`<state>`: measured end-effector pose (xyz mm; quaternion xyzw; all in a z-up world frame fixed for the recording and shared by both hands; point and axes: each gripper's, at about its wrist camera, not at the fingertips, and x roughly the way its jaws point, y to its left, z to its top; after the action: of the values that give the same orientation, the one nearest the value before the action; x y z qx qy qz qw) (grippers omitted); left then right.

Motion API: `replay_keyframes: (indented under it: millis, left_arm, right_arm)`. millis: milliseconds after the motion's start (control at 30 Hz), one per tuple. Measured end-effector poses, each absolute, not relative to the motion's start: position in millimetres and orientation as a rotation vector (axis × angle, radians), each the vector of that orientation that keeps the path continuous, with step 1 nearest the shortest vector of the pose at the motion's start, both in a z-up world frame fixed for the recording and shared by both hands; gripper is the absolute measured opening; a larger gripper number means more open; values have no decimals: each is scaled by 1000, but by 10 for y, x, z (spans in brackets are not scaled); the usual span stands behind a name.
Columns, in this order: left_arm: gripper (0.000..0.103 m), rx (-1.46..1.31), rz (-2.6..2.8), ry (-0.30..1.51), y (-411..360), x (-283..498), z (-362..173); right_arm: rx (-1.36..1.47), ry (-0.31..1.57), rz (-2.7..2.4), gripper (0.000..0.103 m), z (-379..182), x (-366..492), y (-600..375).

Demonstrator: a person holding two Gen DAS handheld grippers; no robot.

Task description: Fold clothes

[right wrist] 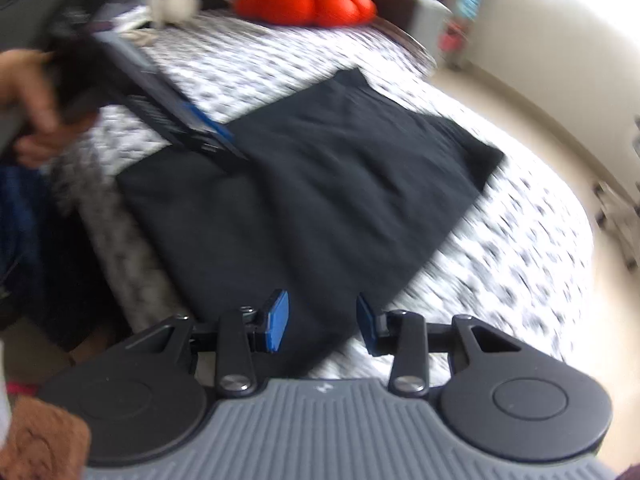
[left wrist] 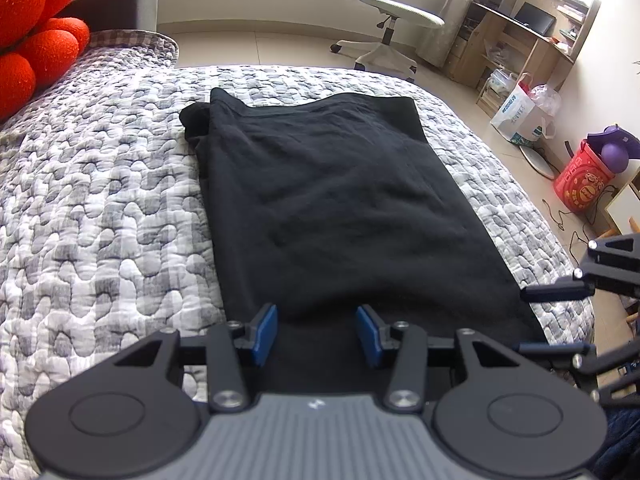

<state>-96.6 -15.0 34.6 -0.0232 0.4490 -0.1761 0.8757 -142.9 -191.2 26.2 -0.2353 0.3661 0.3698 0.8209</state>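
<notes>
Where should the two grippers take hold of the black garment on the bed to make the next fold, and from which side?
Probably at the near hem of the black garment, one corner per gripper, coming in low from the bed's near edge. The cloth lies flat as a long strip running away, and the open left gripper and open right gripper already hover there.

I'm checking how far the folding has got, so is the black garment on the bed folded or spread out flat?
Partly folded: the black garment lies as a long narrow panel on the quilt, with a bunched bit poking out at its far left corner.
</notes>
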Motion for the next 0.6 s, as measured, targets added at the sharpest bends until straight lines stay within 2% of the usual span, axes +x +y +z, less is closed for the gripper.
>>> replay_keyframes:
  millis: [333,433,500,600]
  left_arm:
    - [51,-56,-373,941,-173,-958,344]
    - [51,-64,-374,944,-160,-950,347]
    - [51,-64,-375,945,-159,-947,348]
    - [53,-63,-378,945,-163,-943,347]
  right_arm:
    - [-701,719,941,44,101,-1800,-1604]
    - [-722,704,940,34,92,-1819,-1598]
    - [-721,699,929,21,100,-1804,-1593]
    - [-734,692,928,18,105,-1794,-1584]
